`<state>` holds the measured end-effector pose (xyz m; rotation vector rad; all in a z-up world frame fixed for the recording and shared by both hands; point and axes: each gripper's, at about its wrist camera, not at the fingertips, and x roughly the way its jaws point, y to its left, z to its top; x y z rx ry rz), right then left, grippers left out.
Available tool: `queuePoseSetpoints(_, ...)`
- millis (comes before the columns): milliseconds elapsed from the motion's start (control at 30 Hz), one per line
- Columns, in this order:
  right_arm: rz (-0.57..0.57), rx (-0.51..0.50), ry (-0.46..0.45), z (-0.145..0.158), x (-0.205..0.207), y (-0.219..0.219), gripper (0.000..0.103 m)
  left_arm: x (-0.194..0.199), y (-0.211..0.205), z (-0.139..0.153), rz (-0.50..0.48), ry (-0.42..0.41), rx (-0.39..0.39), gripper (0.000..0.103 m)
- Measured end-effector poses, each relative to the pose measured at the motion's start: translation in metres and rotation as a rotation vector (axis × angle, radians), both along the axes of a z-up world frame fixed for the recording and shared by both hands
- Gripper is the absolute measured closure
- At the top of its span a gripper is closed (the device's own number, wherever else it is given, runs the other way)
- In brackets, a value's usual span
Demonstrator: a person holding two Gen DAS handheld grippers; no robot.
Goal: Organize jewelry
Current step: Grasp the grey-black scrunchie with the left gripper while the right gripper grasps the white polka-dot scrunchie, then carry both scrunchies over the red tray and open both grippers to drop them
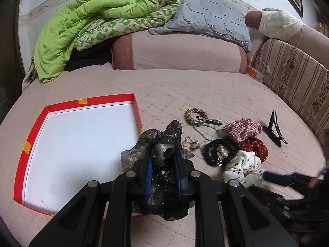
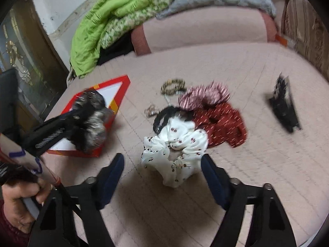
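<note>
Early in the sorting, judging by an empty red box (image 1: pixel 33 135) with a white floor, lying on the pink quilted bed (image 1: pixel 185 90). Left tongs (image 1: pixel 163 177) clamped narrow on a black sparkly tulle scrunchie (image 1: pixel 164 142), lifted clear of the bed and held over the box's near right corner, not yet released inside. Right tongs (image 2: pixel 162 177) gaping fairly wide, fingers either side of a white cherry-print scrunchie (image 2: pixel 174 150) but not pressing on it; nothing gripped.

Left on the bed, right of the box:
- white cherry-print scrunchie, nearest the right tongs
- dark red dotted scrunchie (image 1: pixel 255 148) touching it
- red checked scrunchie (image 1: pixel 242 129) just behind
- black scrunchie with a pearl trim (image 1: pixel 220 152)
- leopard-print scrunchie (image 1: pixel 195 115) with a white bead strand (image 1: pixel 202 132) beside it
- small gold chain (image 1: pixel 192 143) near the black tulle piece
- black claw clip (image 1: pixel 274 128), set apart to the right

Nothing boxed so far; first item on its way, second likely the white one. Everything else untouched.
</note>
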<state>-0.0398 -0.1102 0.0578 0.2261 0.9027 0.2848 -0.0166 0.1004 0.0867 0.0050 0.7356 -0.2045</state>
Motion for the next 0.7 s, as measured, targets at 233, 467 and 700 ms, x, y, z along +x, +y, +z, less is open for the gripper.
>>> queuePoseSetpoints(233,0.005,0.025,0.057,-0.017,0.014,0.001,0.097,-0.002,0.008,0.001,0.012,-0.007,-0.009,0.085)
queuePoseSetpoints(467,0.018,0.048,-0.082,0.01,-0.004,-0.001,0.098,-0.005,0.017,0.006,0.031,-0.021,-0.011,0.085)
queuePoseSetpoints(700,0.045,0.065,-0.15,0.028,-0.015,0.007,0.098,-0.007,0.036,0.01,0.075,-0.027,-0.009,0.085)
